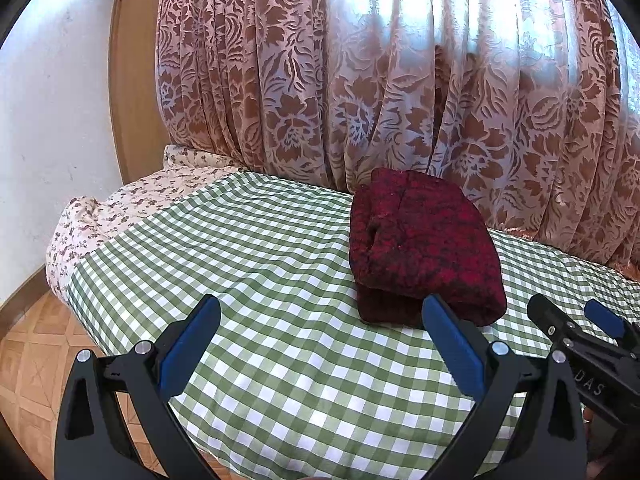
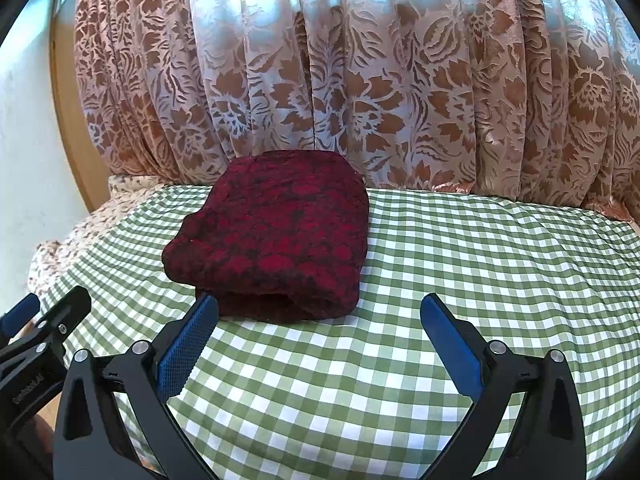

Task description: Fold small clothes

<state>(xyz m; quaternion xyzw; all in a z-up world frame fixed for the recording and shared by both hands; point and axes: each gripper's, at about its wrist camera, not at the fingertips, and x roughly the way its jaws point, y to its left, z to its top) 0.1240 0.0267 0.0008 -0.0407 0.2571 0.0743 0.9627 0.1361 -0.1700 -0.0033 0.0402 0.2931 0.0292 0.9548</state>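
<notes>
Plainly, one garment is in sight: a single dark red patterned garment [image 1: 420, 248], folded into a thick rectangular bundle with its layered fold edge facing the cameras. It lies on a bed covered by one green-and-white checked sheet [image 1: 248, 248], toward the far side, close to the foot of one brown floral curtain [image 1: 360, 80] that hangs behind.

Two grippers are present. The left gripper [image 1: 320, 314] has its fingers [image 1: 192, 344] spread wide and grips nothing; in the left wrist view the bundle sits at about 1 o'clock from the gap, and the right-hand blue pad overlaps the bundle's near edge in the picture, though contact cannot be told. The right gripper [image 2: 318, 314] likewise stands wide open and empty; in the right wrist view the bundle lies at about 11 o'clock, with the left-hand blue pad at its near lower edge, contact again unclear.

Each gripper shows in the other's view: the right one at 3 o'clock in the left view, the left one at 9 o'clock in the right view.

A floral quilt [image 1: 120, 208] shows past the sheet's left edge, at 9 o'clock, above a wood-patterned floor [image 1: 32, 360].
</notes>
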